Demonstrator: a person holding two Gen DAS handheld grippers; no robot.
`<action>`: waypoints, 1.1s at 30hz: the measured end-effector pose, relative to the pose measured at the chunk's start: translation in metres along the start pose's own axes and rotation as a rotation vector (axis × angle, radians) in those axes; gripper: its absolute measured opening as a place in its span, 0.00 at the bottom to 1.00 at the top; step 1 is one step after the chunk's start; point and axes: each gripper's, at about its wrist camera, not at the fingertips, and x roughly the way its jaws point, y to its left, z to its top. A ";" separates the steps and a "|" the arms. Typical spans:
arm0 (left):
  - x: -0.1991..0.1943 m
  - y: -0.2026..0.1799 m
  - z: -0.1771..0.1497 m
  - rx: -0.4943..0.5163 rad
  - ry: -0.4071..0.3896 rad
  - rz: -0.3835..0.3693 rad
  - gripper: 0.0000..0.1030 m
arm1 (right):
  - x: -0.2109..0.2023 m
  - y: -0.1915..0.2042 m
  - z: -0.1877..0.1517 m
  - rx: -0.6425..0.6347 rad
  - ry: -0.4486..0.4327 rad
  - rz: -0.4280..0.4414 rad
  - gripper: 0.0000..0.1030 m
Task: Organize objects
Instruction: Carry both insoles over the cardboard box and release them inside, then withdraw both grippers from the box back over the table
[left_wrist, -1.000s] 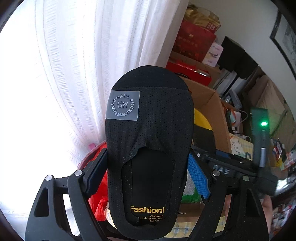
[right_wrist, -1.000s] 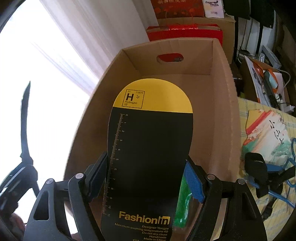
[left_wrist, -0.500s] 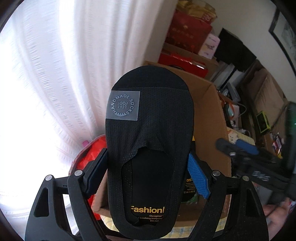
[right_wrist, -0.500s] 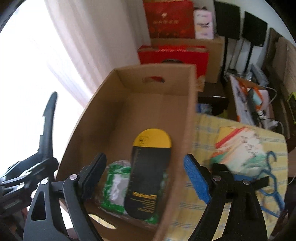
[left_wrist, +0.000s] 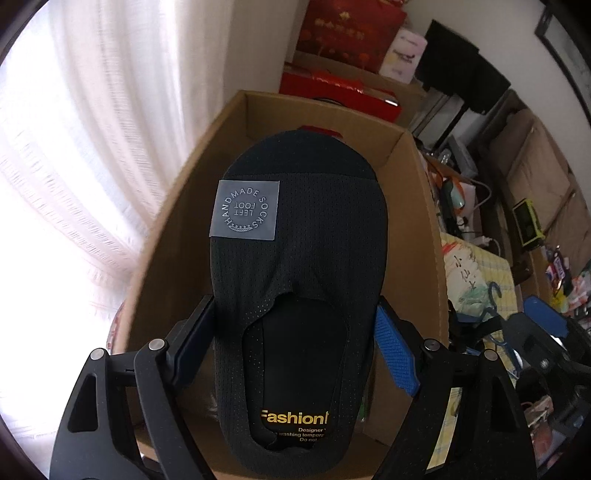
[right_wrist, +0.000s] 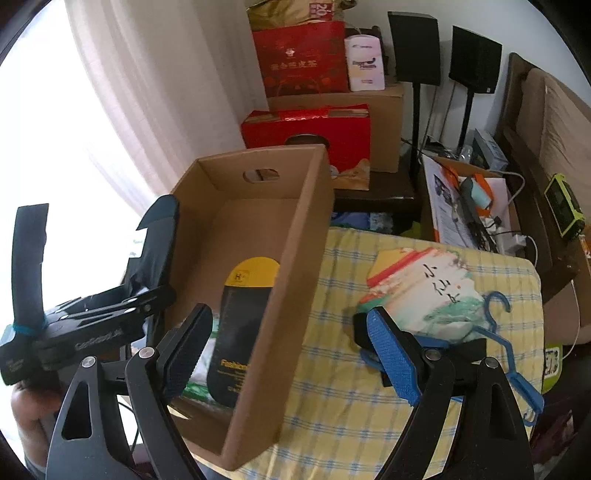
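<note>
My left gripper (left_wrist: 295, 343) is shut on a black sock on its card (left_wrist: 295, 280), with a grey "handmade socks" label, held above the open cardboard box (left_wrist: 417, 206). In the right wrist view the same box (right_wrist: 295, 266) stands on the checked cloth; a black and yellow sock card (right_wrist: 243, 325) lies inside it on a green-printed packet (right_wrist: 199, 387). My right gripper (right_wrist: 291, 354) is open and empty, over the box's near right wall. The left gripper (right_wrist: 92, 325) with its sock shows left of the box.
A blue hanger (right_wrist: 506, 347) and a printed bag (right_wrist: 417, 288) lie on the yellow checked cloth (right_wrist: 332, 387) right of the box. Red gift boxes (right_wrist: 306, 136), a brown carton and speakers stand behind. White curtain at left. Clutter fills the right side.
My right gripper let go of the black and yellow card into the box, opened and drew back. My left gripper moved with the sock over the box.
</note>
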 end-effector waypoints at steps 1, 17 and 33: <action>0.002 -0.002 -0.001 0.005 0.002 0.004 0.77 | -0.001 -0.002 -0.001 -0.001 -0.001 -0.004 0.85; 0.072 -0.022 -0.002 -0.045 0.160 -0.034 0.79 | -0.002 -0.035 -0.021 0.021 0.010 -0.035 0.85; 0.037 -0.017 -0.008 0.005 0.050 0.010 0.92 | -0.005 -0.034 -0.029 0.000 -0.004 -0.056 0.85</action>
